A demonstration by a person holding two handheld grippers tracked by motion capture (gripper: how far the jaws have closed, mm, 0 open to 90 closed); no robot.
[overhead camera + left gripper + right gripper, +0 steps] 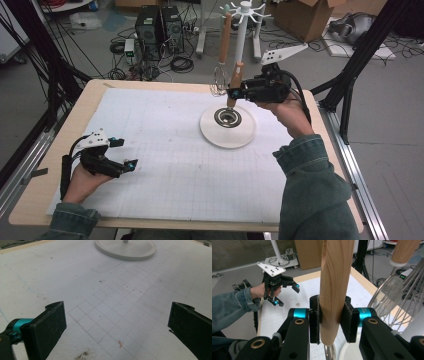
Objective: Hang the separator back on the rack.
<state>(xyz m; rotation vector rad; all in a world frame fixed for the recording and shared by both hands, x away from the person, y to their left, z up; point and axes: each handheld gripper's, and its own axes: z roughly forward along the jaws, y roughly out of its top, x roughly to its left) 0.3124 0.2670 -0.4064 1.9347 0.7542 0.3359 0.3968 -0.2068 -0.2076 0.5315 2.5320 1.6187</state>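
**Right jaws clamped on a wooden handle above the stand; left jaws spread and empty**

From the high view, your right gripper (233, 92) sits over the far right part of the table (30, 210), clenched on the wooden handle (235, 80) of a utensil. The handle stands nearly upright, and its metal lower end (227, 118) is at the middle of the round white base (245, 135) of the hanging rack. The rack's white pole (242, 35) rises just behind it, and a whisk (218, 80) with its own wooden handle hangs from one of the top hooks, just to the left of the utensil you hold. Your left gripper (125, 152) rests low over the near left of the white grid mat (165, 175), well apart from the rack.

In the left gripper view, your two black pads (53, 320) stand wide apart with nothing between them (only bare grid mat shows in the gap). The rack's white base (125, 252) lies far ahead at the top edge.

In the right gripper view, the pads (314, 320) press on both sides of the wooden handle (334, 290), gripping it close to its lower end. The whisk wires (397, 295) hang just to the right. Farther off, your left gripper (287, 293) is visible with its jaws released.
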